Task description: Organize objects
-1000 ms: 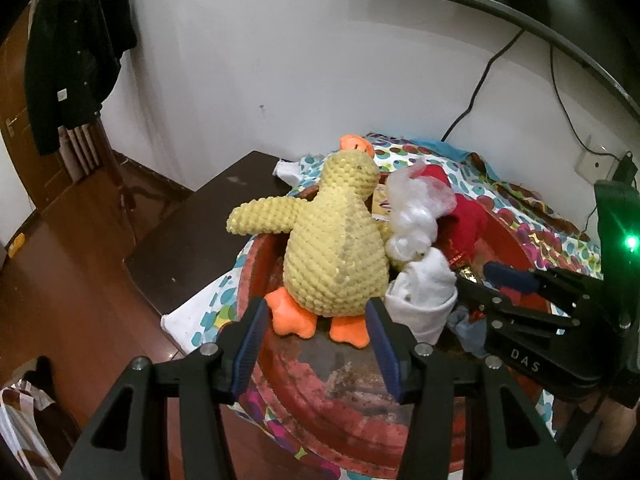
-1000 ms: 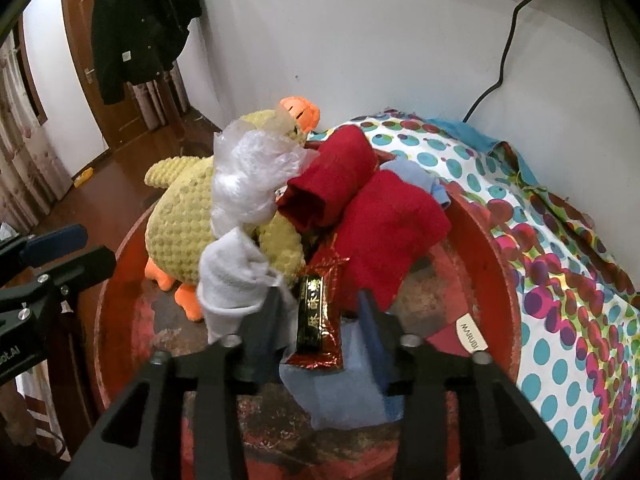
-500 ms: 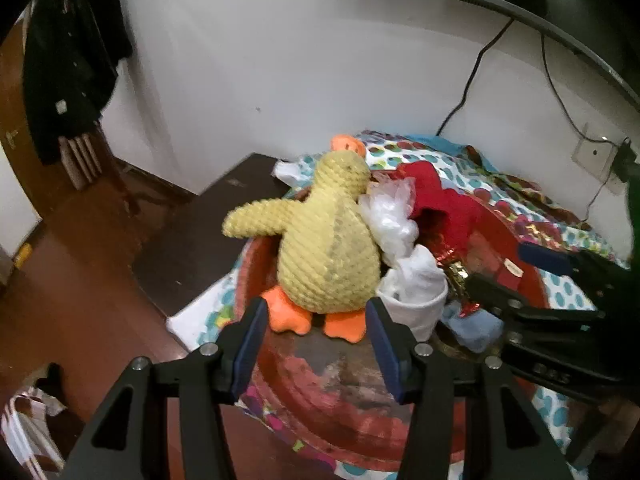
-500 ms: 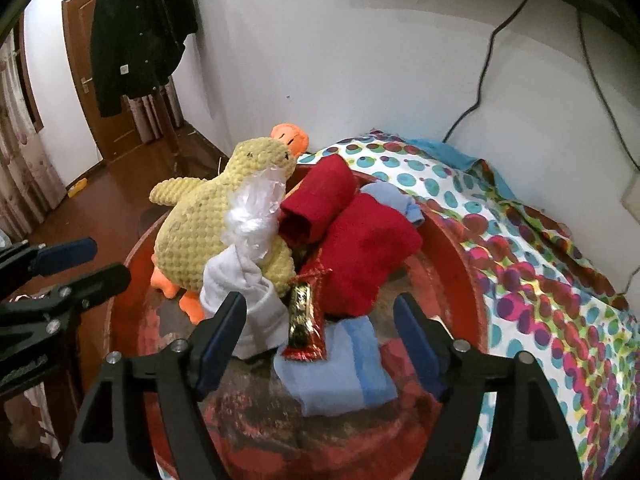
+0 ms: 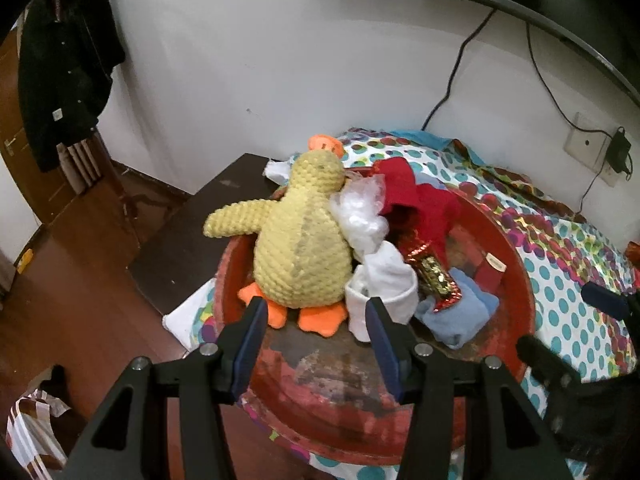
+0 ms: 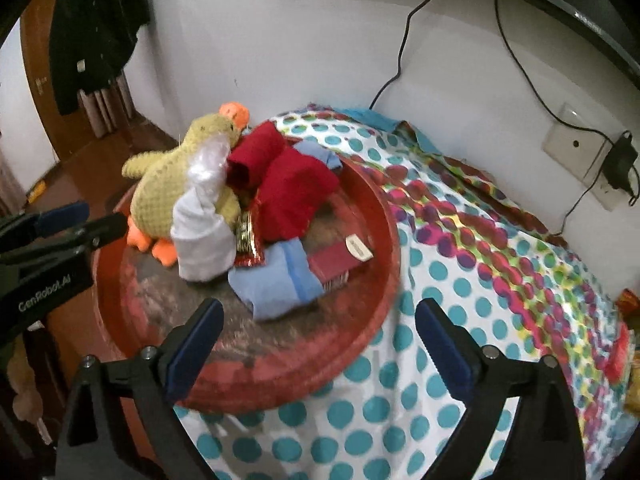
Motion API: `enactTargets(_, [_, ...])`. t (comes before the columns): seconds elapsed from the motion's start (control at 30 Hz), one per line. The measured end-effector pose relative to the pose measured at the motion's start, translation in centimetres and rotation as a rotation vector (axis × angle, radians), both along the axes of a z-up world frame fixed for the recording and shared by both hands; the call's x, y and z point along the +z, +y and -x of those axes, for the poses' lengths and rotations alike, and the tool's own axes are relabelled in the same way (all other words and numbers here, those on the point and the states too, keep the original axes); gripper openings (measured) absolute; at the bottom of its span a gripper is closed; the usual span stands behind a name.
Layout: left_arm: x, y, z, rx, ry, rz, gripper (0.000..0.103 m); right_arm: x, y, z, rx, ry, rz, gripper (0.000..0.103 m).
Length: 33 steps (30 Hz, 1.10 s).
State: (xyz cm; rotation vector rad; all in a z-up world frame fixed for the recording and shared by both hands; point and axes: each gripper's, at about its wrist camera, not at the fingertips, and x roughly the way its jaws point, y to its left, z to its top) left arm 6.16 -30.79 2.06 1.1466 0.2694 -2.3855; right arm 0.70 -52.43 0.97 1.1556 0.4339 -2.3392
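Observation:
A round red tray (image 5: 516,276) (image 6: 384,216) sits on a polka-dot cloth and holds a yellow plush duck (image 5: 304,236) (image 6: 164,188), a white sock (image 5: 384,284) (image 6: 204,236), a clear plastic bag (image 5: 360,216), red cloth (image 5: 416,200) (image 6: 292,184), a shiny red snack wrapper (image 5: 434,276) (image 6: 246,236), a light blue cloth (image 5: 460,312) (image 6: 276,280) and a dark red brush (image 6: 340,260). My left gripper (image 5: 316,336) is open and empty just before the duck's feet. My right gripper (image 6: 320,340) is wide open and empty, back over the tray's near rim.
The polka-dot cloth (image 6: 500,280) covers the surface to the right of the tray. A dark wooden table (image 5: 188,240) stands left of the tray. A wall socket with a plugged charger (image 6: 612,168) and cables are on the white wall. A black coat (image 5: 64,80) hangs at left.
My right gripper opened, let go of the snack wrapper in the tray, and drew back to the right. My left gripper pulled back slightly and stayed open.

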Motion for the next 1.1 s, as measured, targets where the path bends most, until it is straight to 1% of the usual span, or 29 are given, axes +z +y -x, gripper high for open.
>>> enactTargets(0.2, [-0.3, 0.0, 0.3, 0.004, -0.006, -0.026, 0.052, 0.8, -0.2, -1.5, 0.033, 0.006, -0.001, 0.098])
enactTargets(0.3, [-0.5, -0.1, 0.6, 0.006, -0.010, -0.035, 0.052, 0.6, -0.3, -1.6, 0.037, -0.013, -0.001, 0.099])
enactTargets(0.47, [-0.8, 0.2, 0.9, 0.012, -0.029, -0.019, 0.052, 0.1, -0.5, -1.3, 0.037, -0.033, -0.001, 0.099])
enactTargets(0.6, [-1.0, 0.2, 1.2, 0.015, -0.049, -0.010, 0.052, -0.4, -1.0, -1.3, 0.039, -0.032, -0.032, 0.099])
enactTargets(0.83, [-1.1, 0.0, 1.3, -0.006, -0.019, -0.097, 0.052, -1.1, -1.3, -1.0, 0.046, -0.068, -0.020, 0.099])
enactTargets(0.9, [-1.1, 0.1, 1.4, -0.016, -0.016, -0.092, 0.052, -1.3, -1.5, -1.0, 0.048, -0.066, -0.024, 0.099])
enactTargets(0.97, [-1.0, 0.2, 1.3, -0.003, -0.015, -0.069, 0.052, -1.4, -1.6, -1.0, 0.049, -0.068, -0.033, 0.099])
enactTargets(1.1, [-1.0, 0.3, 1.3, 0.002, -0.023, -0.049, 0.052, -1.5, -1.8, -0.9, 0.050, -0.068, -0.039, 0.099])
